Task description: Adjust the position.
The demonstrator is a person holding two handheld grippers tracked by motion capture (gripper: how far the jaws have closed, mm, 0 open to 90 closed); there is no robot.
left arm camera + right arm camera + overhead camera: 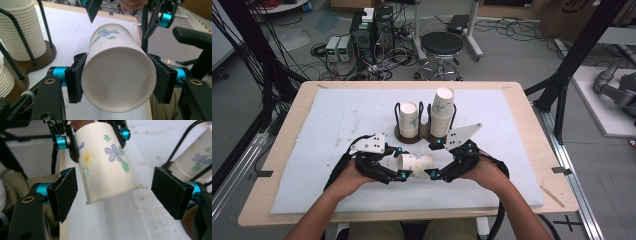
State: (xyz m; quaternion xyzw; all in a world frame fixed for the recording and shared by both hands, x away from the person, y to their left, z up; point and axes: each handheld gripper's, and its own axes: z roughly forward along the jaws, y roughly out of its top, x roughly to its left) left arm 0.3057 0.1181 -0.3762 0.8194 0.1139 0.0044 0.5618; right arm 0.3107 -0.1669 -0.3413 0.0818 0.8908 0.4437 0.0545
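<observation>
Left tool (117, 82) clamps the paper cup (414, 165) sideways by its rim, base toward the released right tool (120, 192), likely for a handover.

Cup (414, 163) lies btwn both grippers, in front of cup rack (426, 131).

High overview; gripper closeups sharing paper cup (117, 75).

Open white mat (337, 120) left and right of the cup holder (424, 134) with 2 stacks.
</observation>
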